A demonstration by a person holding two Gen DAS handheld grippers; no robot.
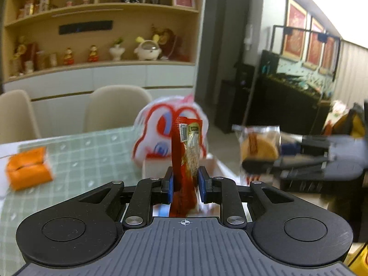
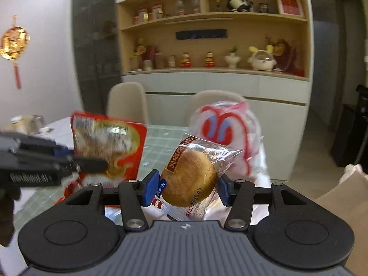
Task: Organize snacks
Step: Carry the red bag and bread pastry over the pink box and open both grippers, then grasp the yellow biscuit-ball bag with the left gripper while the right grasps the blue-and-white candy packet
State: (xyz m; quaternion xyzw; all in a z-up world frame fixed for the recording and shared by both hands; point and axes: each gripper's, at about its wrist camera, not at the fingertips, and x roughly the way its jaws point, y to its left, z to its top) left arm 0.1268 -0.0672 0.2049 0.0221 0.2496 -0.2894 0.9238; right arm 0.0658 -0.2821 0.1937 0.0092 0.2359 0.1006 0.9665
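Above the green checked tablecloth (image 1: 92, 151), in the left wrist view, the left gripper (image 1: 185, 181) is clamped on a red snack packet (image 1: 187, 151), its blue pads pinching the thin packet edge-on so it stands upright. Behind it sits a white plastic bag with red print (image 1: 154, 138), probably the source or destination for the snacks. An orange tissue box (image 1: 28, 170) lies well apart at the left. The right gripper shows at the right edge, carrying a wrapped round pastry (image 1: 258, 147).

In the right wrist view, the right gripper (image 2: 187, 184) grips that pastry across its width, wrapper tails sticking out. The left gripper holds the red packet just beside it, both clear of the table.
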